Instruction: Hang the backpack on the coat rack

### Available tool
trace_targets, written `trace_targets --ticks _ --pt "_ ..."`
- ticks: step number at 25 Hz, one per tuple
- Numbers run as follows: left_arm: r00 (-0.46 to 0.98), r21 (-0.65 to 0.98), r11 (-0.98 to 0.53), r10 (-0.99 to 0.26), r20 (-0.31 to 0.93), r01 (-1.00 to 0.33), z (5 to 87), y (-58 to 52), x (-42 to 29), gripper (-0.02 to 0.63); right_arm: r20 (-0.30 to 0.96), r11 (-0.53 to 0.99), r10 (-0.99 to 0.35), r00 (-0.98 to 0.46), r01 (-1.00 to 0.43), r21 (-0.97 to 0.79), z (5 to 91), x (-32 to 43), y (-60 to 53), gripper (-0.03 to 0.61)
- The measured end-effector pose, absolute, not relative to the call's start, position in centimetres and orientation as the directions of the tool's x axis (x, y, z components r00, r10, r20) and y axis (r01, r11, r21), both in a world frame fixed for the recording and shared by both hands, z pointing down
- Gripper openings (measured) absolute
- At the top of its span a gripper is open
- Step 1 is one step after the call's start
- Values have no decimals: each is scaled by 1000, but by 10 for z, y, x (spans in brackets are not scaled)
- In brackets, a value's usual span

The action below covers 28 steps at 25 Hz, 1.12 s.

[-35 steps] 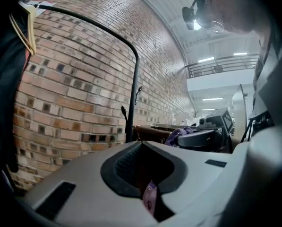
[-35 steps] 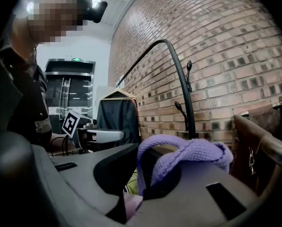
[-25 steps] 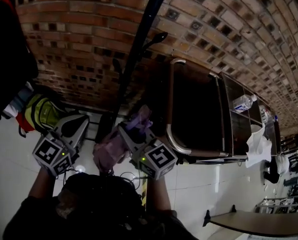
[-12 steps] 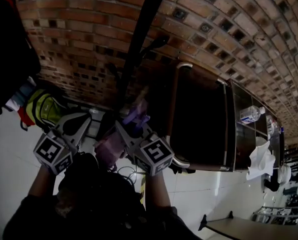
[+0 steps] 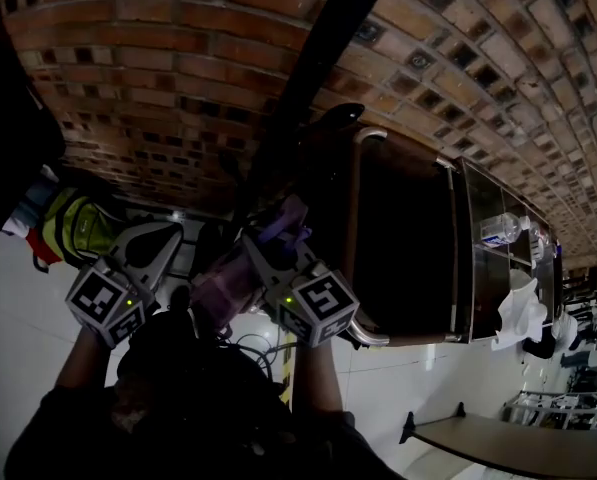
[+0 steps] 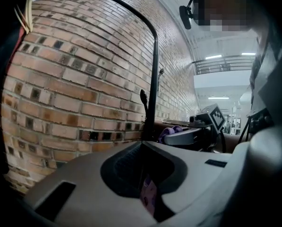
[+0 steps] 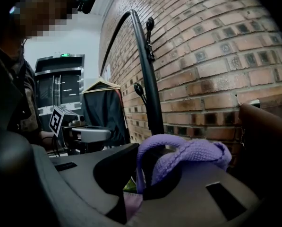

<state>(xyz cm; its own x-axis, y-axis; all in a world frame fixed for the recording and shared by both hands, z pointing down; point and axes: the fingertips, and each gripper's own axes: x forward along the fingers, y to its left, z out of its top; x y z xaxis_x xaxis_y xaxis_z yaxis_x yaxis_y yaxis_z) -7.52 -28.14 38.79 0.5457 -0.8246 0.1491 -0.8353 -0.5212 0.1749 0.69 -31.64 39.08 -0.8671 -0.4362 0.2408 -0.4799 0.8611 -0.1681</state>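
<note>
The purple backpack (image 5: pixel 226 280) hangs between my two grippers, just in front of the black coat rack pole (image 5: pixel 300 98). My left gripper (image 5: pixel 166 236) is shut on a fold of its pink-purple fabric (image 6: pixel 148 196). To the right, my right gripper (image 5: pixel 256 252) is shut on the backpack's knitted purple carry loop (image 7: pixel 184 154), which arches over its jaws. The pole (image 7: pixel 148 79) rises close ahead against the brick wall, with small knobbed hooks (image 7: pixel 150 23) up its length. One hook (image 5: pixel 338 118) sticks out to the right above the grippers.
A dark coat (image 7: pixel 103 108) hangs at the left with a yellow-green bag (image 5: pixel 78 223) below it. Right of the pole stands a dark brown cabinet with a metal rail (image 5: pixel 350 218). Beyond it are shelves with a water bottle (image 5: pixel 498 230) and a white cloth (image 5: pixel 518 303).
Both grippers have carried the backpack closer to the pole and the wall. The grips on the fabric and the loop are unchanged.
</note>
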Motion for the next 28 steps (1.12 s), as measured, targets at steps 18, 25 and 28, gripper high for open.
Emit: trace_targets --ticks 18,25,28 --pt "593 232 -553 -788 167 -800 406 -331 -98 40 438 926 -281 -854 -362 -110 432 -32 -332 21" --pt "603 244 -558 -778 178 -793 412 -334 -97 40 439 946 -222 -871 -301 -118 428 -38 -329 21" --pt "604 252 -557 -777 177 -791 412 -336 -96 40 420 966 -175 -890 -238 -100 416 -41 -322 21"
